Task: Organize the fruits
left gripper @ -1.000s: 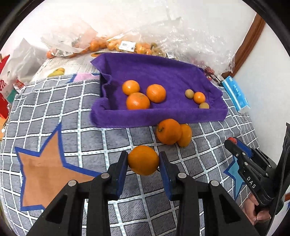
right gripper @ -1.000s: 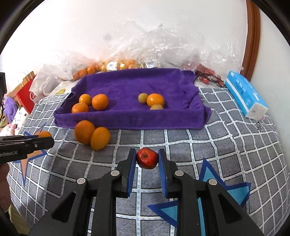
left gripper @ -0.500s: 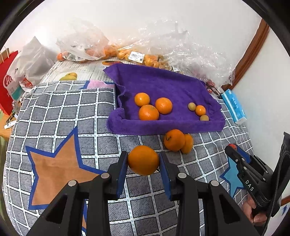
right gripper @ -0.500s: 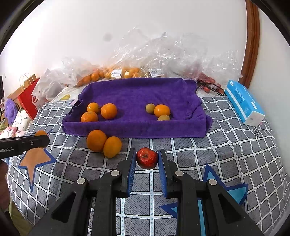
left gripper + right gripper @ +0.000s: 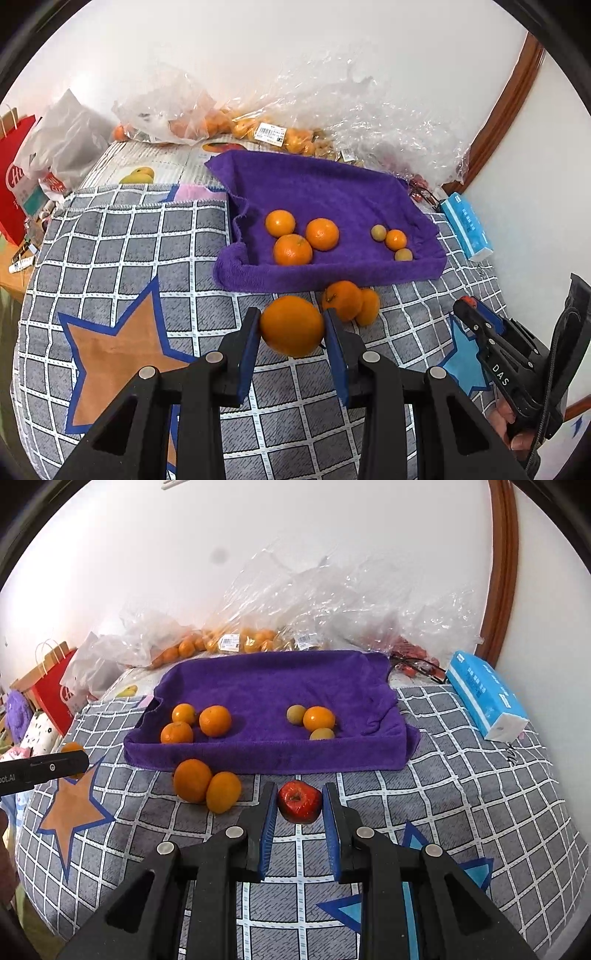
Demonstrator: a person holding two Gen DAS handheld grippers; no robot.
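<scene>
My left gripper (image 5: 291, 326) is shut on a large orange (image 5: 291, 325) and holds it above the checked cloth, short of the purple towel tray (image 5: 332, 275). My right gripper (image 5: 300, 805) is shut on a small red apple (image 5: 299, 801) in front of the tray (image 5: 266, 755). In the tray, three oranges (image 5: 291, 249) lie at the left and three smaller fruits (image 5: 395, 239) at the right. Two oranges (image 5: 205, 784) lie on the cloth just before the tray's front edge. The left gripper with its orange shows in the right wrist view (image 5: 70, 762).
Clear plastic bags of oranges (image 5: 236, 640) lie against the wall behind the tray. A blue tissue pack (image 5: 485, 694) lies at the right. A red paper bag (image 5: 14, 177) and a white bag stand at the left edge. A wooden door frame (image 5: 502, 565) runs up the right.
Both grippers have risen and drawn back from the tray with their fruits held; the tray and loose oranges look farther away. The fruits on the cloth and in the tray have not moved.
</scene>
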